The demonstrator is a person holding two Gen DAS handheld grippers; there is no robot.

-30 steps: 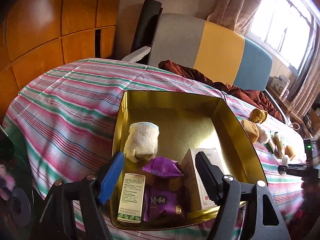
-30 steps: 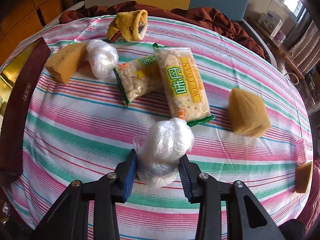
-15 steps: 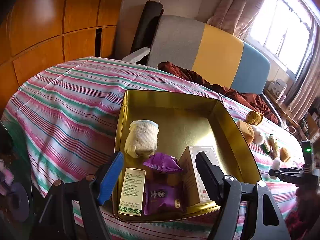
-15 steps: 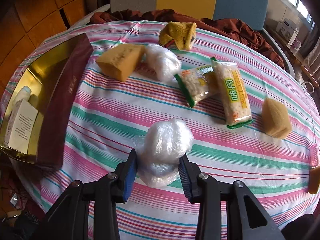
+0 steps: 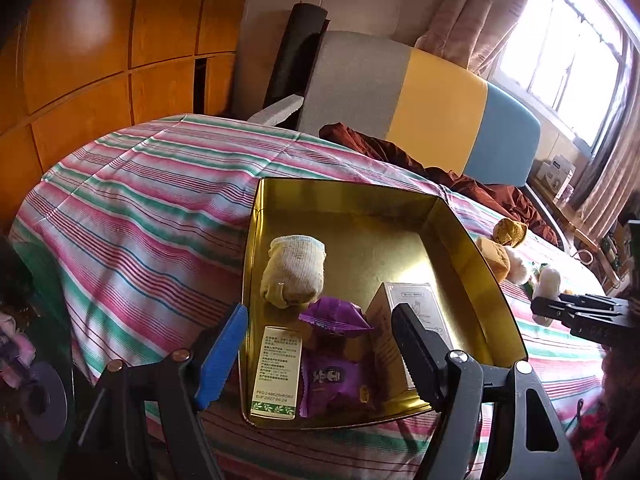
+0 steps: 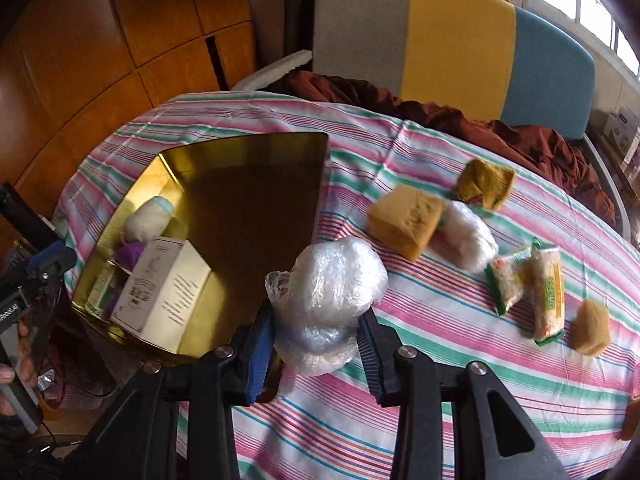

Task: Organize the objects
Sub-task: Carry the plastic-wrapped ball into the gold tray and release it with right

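Note:
My right gripper [image 6: 316, 344] is shut on a crumpled clear plastic bag ball [image 6: 326, 300] and holds it above the striped tablecloth, beside the right wall of the gold tin box [image 6: 256, 200]. The box [image 5: 460, 240] holds a rolled white sock [image 5: 294, 270], a purple snack packet [image 5: 334, 360], a white carton [image 5: 408, 320] and a green-labelled flat carton [image 5: 278, 372]. My left gripper [image 5: 320, 348] is open and empty, hovering at the box's near edge. The right gripper also shows in the left wrist view [image 5: 580, 312].
On the cloth right of the box lie a yellow sponge [image 6: 406, 220], another plastic bag ball [image 6: 468, 236], a yellow sock [image 6: 486, 184], two cracker packets [image 6: 532, 292] and a second sponge [image 6: 592, 328]. A colour-block chair back [image 6: 440, 48] stands behind the table.
My right gripper has carried the plastic bag ball leftward, from the middle of the table to the box's right side. My left gripper has hardly moved.

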